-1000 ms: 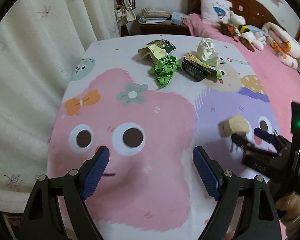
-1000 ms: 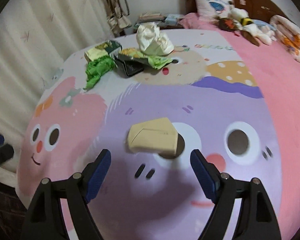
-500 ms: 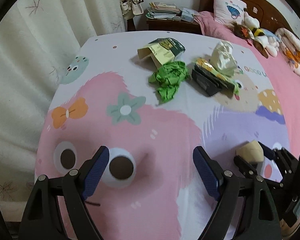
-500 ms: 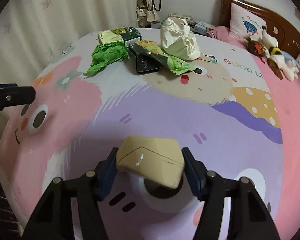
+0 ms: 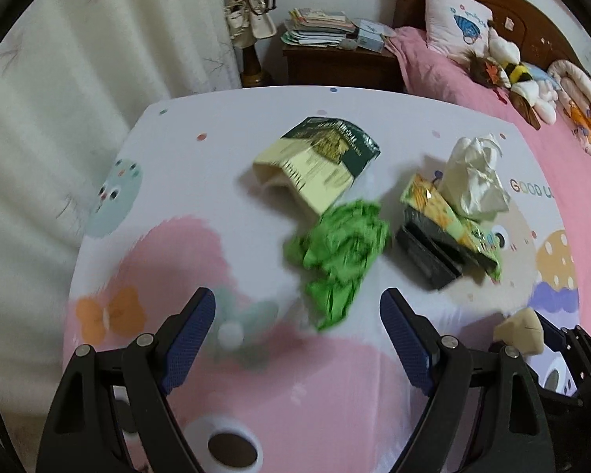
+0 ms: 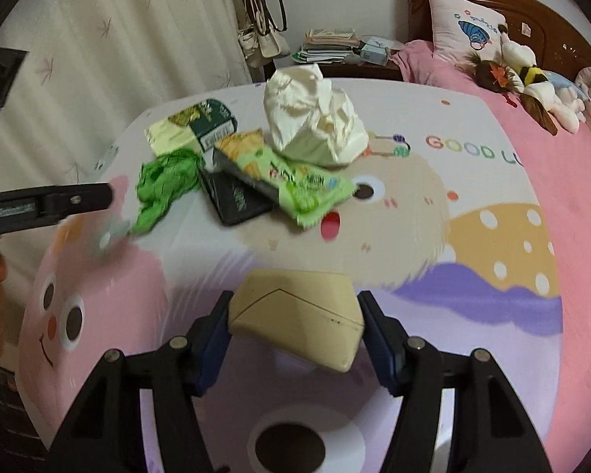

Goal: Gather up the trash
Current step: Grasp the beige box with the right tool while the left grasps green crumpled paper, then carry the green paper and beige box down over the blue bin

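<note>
My right gripper (image 6: 295, 335) is shut on a beige carton (image 6: 299, 327) and holds it above the bedspread; the carton also shows in the left wrist view (image 5: 520, 331). My left gripper (image 5: 297, 335) is open and empty, just short of a crumpled green paper (image 5: 339, 252). Beyond it lie a green-and-cream box (image 5: 319, 161), a black packet (image 5: 429, 252), a green snack wrapper (image 5: 453, 220) and a crumpled white bag (image 5: 476, 177). The same pile shows in the right wrist view: green paper (image 6: 165, 185), box (image 6: 193, 126), black packet (image 6: 236, 201), wrapper (image 6: 291, 177), white bag (image 6: 315, 118).
The cartoon bedspread (image 5: 256, 374) covers the bed. A curtain (image 5: 78, 79) hangs along the left. A nightstand with books (image 5: 327, 39) stands behind. A pillow (image 5: 457, 27) and plush toys (image 5: 516, 75) lie at the headboard on the right.
My right gripper closed on the beige carton and lifted it. My left gripper moved forward over the bedspread toward the green paper, staying open.
</note>
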Demonstrator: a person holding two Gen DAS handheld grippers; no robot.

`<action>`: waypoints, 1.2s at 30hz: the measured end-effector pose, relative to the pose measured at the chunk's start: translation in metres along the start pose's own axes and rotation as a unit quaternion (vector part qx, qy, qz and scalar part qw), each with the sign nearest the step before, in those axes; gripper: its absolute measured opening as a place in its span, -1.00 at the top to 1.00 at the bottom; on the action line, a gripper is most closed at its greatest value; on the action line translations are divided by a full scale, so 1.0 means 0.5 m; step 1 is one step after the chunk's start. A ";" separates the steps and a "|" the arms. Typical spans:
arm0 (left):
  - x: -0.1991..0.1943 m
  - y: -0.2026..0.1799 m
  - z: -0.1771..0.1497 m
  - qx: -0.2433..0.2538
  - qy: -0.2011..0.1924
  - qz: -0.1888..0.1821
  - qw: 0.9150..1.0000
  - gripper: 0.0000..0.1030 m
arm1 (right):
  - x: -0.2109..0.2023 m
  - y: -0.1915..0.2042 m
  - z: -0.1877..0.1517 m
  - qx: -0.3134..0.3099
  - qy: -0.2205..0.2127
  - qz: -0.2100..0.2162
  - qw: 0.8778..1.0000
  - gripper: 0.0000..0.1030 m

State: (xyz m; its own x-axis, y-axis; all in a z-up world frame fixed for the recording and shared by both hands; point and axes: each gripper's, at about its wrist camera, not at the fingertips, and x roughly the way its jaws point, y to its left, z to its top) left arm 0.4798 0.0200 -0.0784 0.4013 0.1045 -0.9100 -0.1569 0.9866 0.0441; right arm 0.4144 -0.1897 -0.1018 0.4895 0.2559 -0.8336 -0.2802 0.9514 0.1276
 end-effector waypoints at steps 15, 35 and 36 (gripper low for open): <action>0.130 -0.046 0.049 0.028 0.066 -0.018 0.997 0.05 | 0.027 -0.019 0.003 0.012 0.014 0.016 1.000 -0.20; -0.022 -0.016 -0.081 0.004 0.047 -0.007 0.999 0.50 | -0.032 0.006 -0.035 0.013 0.015 0.026 0.999 -0.20; -0.039 -0.012 -0.093 0.002 0.045 -0.008 0.999 0.49 | -0.037 0.010 -0.038 0.012 0.016 0.025 0.999 -0.20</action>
State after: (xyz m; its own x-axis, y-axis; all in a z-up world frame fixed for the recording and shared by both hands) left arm 0.4313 0.0064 -0.0801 0.3214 0.0781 -0.9437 -0.1477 0.9885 0.0315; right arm 0.3880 -0.1928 -0.0959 0.4487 0.2988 -0.8423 -0.2843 0.9412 0.1824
